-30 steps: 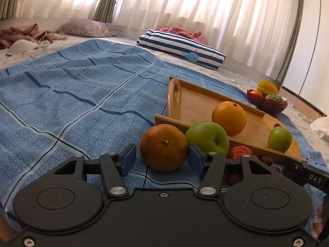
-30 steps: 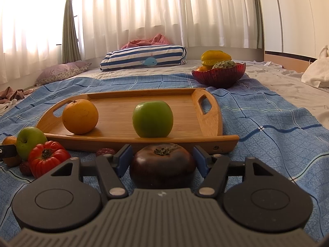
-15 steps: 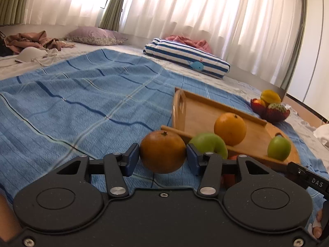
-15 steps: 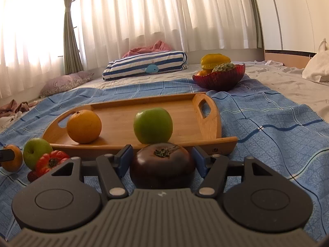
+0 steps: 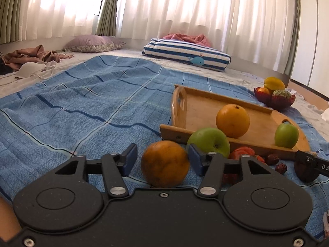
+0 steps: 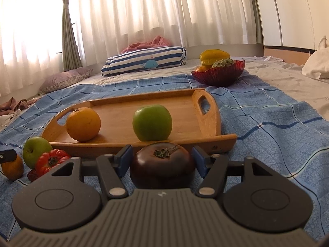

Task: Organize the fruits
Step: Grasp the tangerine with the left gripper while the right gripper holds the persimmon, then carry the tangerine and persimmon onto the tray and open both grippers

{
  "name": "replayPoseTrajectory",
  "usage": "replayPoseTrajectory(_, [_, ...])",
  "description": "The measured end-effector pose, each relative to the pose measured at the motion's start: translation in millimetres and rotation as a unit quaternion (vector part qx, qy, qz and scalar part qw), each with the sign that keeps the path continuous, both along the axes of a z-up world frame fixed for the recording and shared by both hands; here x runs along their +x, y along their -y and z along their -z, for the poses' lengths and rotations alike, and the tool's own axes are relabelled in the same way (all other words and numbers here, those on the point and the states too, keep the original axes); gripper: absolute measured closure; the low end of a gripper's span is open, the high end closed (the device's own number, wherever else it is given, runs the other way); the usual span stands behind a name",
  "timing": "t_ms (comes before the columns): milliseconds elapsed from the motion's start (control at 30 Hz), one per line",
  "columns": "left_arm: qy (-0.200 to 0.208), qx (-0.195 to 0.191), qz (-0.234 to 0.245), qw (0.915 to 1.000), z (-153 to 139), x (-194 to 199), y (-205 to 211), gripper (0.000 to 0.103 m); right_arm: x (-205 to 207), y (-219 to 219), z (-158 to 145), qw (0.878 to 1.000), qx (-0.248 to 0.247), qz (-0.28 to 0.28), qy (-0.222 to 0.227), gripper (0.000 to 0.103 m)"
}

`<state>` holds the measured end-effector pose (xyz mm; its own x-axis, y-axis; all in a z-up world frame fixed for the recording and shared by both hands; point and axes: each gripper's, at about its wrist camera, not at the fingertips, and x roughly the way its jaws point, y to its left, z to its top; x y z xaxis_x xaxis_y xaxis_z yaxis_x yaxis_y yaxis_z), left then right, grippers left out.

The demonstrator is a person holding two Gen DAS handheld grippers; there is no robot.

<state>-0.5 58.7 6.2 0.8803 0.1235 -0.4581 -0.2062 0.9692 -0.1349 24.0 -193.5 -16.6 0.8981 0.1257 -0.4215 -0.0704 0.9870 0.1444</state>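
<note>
With an orange and apple lying on the tray ahead, the left gripper, jaws just widening apart, is straddling a dull orange while the right gripper is sitting nearly closed around a dark tomato, grip uncertain.

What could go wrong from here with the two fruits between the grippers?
The left gripper jaws have just been opening, so the loose orange could roll against the green apple. The right gripper must lift the dark tomato over the tray wall, or it may knock the tray apple.
</note>
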Motion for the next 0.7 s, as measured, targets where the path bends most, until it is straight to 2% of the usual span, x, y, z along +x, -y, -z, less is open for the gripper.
replayPoseTrajectory(133, [-0.007, -0.003, 0.007, 0.9999, 3, 6, 2, 0.049, 1, 3, 1, 1.000, 0.010, 0.001, -0.005, 0.037])
replayPoseTrajectory(400, [-0.009, -0.006, 0.016, 0.9998, 4, 4, 1, 0.054, 2, 0, 1, 1.000, 0.000, -0.001, -0.010, 0.037])
replayPoseTrajectory(500, [-0.004, -0.012, 0.014, 0.9998, -2, 0, -1, 0.054, 0, 3, -2, 1.000, 0.014, -0.003, -0.005, 0.038])
replayPoseTrajectory(700, [0.025, 0.002, 0.018, 0.9995, -28, -3, -3, 0.054, -5, 11, -15, 0.999, 0.040, -0.001, 0.012, 0.038])
